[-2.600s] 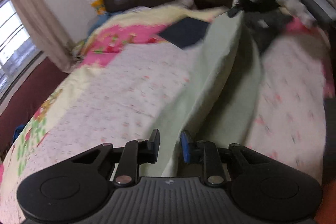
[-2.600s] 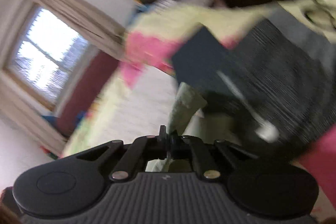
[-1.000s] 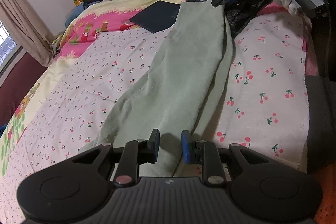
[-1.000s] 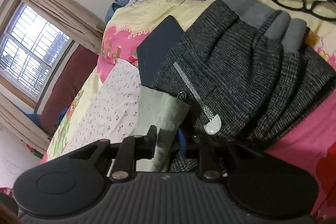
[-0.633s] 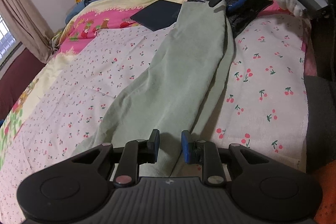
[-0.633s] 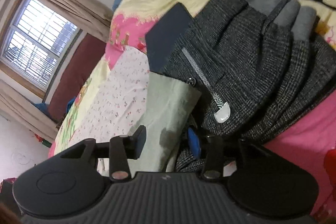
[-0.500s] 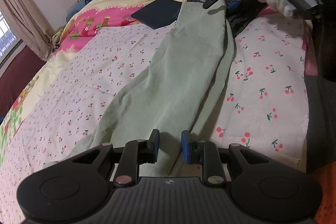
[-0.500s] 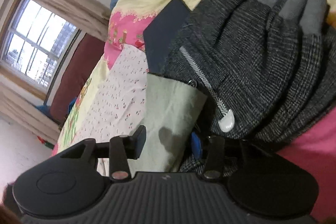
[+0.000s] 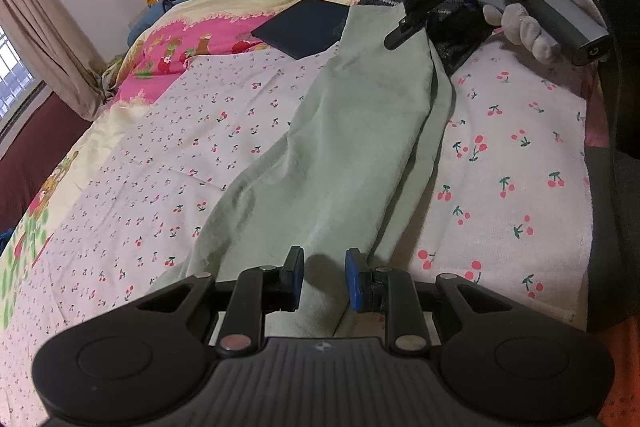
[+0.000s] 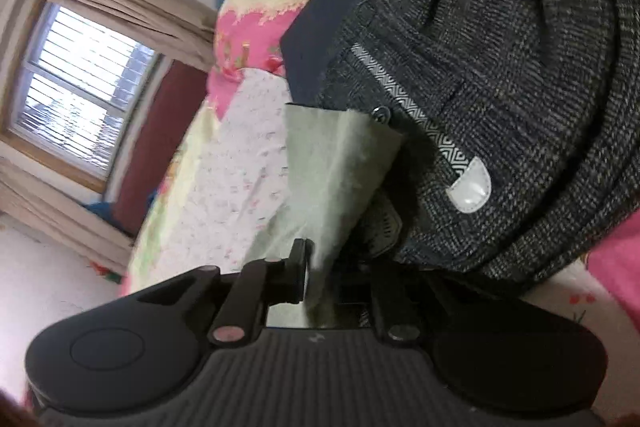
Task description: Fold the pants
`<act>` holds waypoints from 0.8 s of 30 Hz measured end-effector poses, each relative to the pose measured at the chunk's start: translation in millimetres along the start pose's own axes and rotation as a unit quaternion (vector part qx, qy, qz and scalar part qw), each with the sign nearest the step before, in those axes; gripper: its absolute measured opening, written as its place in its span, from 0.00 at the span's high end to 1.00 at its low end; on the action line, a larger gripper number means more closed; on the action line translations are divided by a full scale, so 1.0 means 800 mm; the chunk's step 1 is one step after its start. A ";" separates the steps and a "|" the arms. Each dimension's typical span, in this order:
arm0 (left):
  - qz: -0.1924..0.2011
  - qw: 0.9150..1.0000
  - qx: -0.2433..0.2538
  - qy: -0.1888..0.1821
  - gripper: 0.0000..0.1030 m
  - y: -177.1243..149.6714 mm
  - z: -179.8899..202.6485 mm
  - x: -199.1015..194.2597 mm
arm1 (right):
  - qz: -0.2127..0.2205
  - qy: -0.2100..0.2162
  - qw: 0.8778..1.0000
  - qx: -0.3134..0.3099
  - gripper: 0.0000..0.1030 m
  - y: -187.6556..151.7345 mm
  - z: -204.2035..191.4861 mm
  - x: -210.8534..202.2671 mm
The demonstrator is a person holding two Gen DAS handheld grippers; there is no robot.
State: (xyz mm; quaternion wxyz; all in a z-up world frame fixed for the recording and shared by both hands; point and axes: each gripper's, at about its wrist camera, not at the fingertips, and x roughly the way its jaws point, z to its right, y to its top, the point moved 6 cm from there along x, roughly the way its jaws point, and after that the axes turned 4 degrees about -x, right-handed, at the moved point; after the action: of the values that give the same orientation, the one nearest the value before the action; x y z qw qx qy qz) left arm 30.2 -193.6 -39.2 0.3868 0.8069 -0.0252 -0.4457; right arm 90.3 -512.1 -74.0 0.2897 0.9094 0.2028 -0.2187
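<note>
Pale green pants [image 9: 360, 131] lie lengthwise on the cherry-print sheet [image 9: 516, 155]. The left gripper [image 9: 323, 279] gapes over the near end; the right gripper [image 10: 324, 275] stands parted at the far end.

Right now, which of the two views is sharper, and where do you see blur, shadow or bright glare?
Left wrist view: sharp; the pants and cherry sheet are crisp, with a soft shadow between the left gripper fingers and fisheye bending at the edges. Right wrist view: softer, motion-blurred on the pants; the window is overexposed.
</note>
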 end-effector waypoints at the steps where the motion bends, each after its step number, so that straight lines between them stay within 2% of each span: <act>1: -0.001 1.000 0.001 0.001 0.62 0.000 0.001 0.000 | 0.013 0.010 1.000 0.012 0.97 0.003 -0.001 -0.007; 4: 0.005 1.000 0.007 -0.002 0.62 0.006 0.003 -0.003 | 0.062 0.051 0.996 0.048 0.97 0.017 -0.010 -0.053; 6: 0.015 1.000 0.008 -0.007 0.62 0.013 0.006 -0.007 | 0.102 0.086 0.991 0.033 0.97 0.027 -0.030 -0.094; 8: 0.015 1.000 -0.004 -0.023 0.61 0.016 0.011 -0.007 | 0.123 0.080 0.989 0.015 0.97 0.028 -0.039 -0.119; 9: 0.005 0.999 -0.011 -0.033 0.61 0.014 0.015 -0.001 | 0.115 0.069 0.991 0.012 0.97 0.026 -0.035 -0.118; 12: -0.042 0.998 -0.004 -0.041 0.60 -0.008 0.030 0.026 | 0.064 -0.018 0.997 0.030 0.97 0.009 0.007 -0.084; 13: -0.051 0.998 -0.004 -0.041 0.60 -0.015 0.032 0.030 | 0.055 -0.033 0.997 0.040 0.97 0.003 0.016 -0.075; 14: -0.049 0.998 -0.008 -0.045 0.60 -0.019 0.031 0.026 | 0.053 -0.031 0.997 0.048 0.97 -0.002 0.021 -0.070; 17: -0.035 0.997 -0.031 -0.067 0.58 -0.019 0.023 0.005 | 0.059 0.017 0.995 0.081 0.91 -0.002 0.022 -0.069; 19: -0.018 0.998 -0.031 -0.055 0.57 -0.015 0.017 -0.002 | 0.052 0.019 0.996 0.074 0.87 -0.001 0.024 -0.066; 21: -0.012 0.998 -0.041 -0.037 0.51 -0.011 0.011 0.004 | 0.046 0.009 0.997 0.066 0.87 0.000 0.023 -0.060; 22: -0.019 0.998 -0.050 -0.033 0.50 -0.014 0.010 0.012 | 0.047 0.009 0.996 0.072 0.88 0.002 0.022 -0.060; 24: -0.059 0.995 -0.063 -0.048 0.49 -0.027 0.013 0.031 | 0.053 0.006 0.996 0.070 0.95 0.004 0.011 -0.064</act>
State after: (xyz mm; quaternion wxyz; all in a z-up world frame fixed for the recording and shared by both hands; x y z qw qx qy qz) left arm 31.0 -194.0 -73.5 0.4083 0.7585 0.0324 -0.5069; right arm 47.0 -532.0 -52.7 0.2354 0.9383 0.1403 -0.2109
